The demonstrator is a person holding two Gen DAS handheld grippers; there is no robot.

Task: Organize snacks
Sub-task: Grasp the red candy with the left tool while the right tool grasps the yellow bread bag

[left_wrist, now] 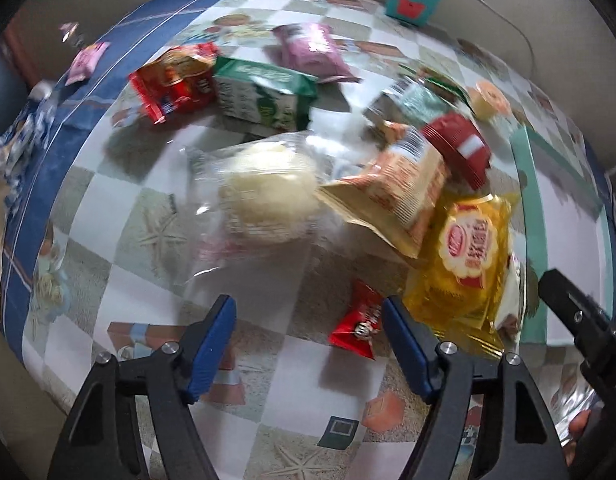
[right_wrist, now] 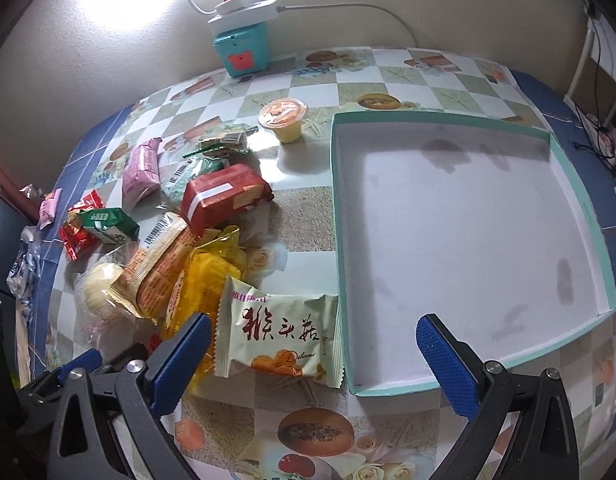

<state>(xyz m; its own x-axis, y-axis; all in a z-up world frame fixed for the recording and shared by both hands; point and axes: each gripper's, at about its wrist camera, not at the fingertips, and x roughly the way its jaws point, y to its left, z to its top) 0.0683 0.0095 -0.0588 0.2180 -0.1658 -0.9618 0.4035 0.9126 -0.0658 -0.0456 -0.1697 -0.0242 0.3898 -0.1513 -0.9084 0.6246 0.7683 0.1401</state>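
Left gripper [left_wrist: 308, 340]: my jaws stand apart, nothing between the pads; small red packet [left_wrist: 357, 330] just beside the right pad.
Right gripper [right_wrist: 313, 354]: jaws wide apart, gripping nothing, above the cream biscuit packet [right_wrist: 280, 340].
Snack pile [right_wrist: 180, 248]: heaped on the tablecloth [right_wrist: 308, 400].
Teal-rimmed box [right_wrist: 337, 240]: empty, right of the pile.
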